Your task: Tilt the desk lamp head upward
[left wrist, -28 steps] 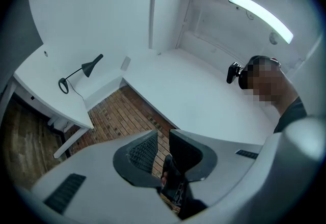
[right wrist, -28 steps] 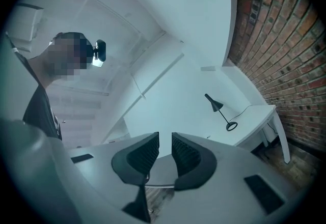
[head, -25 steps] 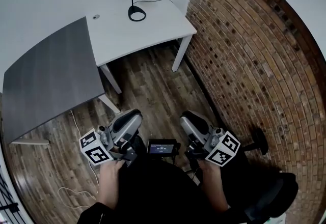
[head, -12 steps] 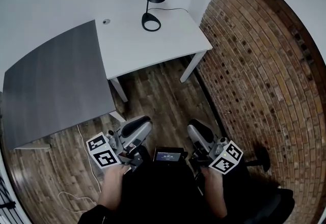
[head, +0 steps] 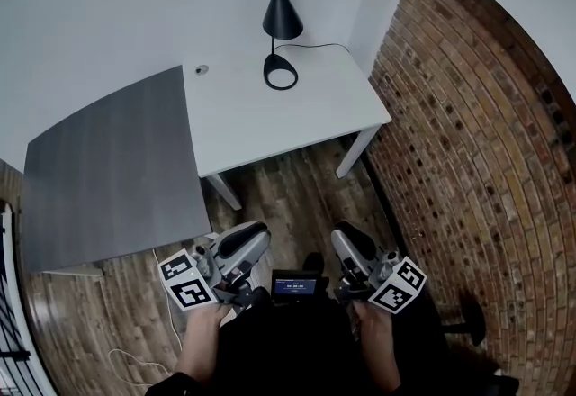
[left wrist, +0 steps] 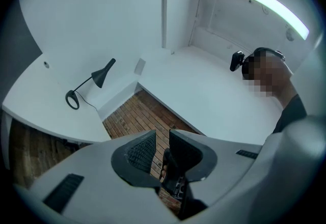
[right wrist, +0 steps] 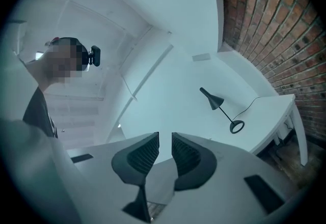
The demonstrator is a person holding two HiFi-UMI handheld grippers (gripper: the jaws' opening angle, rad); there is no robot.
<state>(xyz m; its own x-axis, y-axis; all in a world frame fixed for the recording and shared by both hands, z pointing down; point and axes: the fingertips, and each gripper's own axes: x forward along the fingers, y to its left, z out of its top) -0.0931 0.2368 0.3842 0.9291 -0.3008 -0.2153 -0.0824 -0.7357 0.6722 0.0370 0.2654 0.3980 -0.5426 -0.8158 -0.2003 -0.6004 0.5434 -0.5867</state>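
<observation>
A black desk lamp (head: 282, 21) with a cone head pointing down and a ring base (head: 280, 73) stands at the back of a white desk (head: 261, 120), its cord running to the right. Both grippers hang low in front of the person, well short of the desk. My left gripper (head: 252, 237) and right gripper (head: 344, 241) each show a narrow gap between the jaws with nothing in it. The lamp (left wrist: 99, 76) appears small at the left of the left gripper view, beyond the left gripper (left wrist: 162, 147). In the right gripper view the lamp (right wrist: 216, 103) stands right of the right gripper (right wrist: 164, 147).
A dark grey desk (head: 108, 169) adjoins the white one on the left. A brick wall (head: 468, 151) runs along the right. Wooden floor (head: 288, 192) lies between me and the desks, with a thin cable (head: 166, 300) on it. A small screen device (head: 292, 283) sits between the grippers.
The desks and lamp have slid lower and rightward in the head view as the person and both grippers move toward them. The jaws look unchanged.
</observation>
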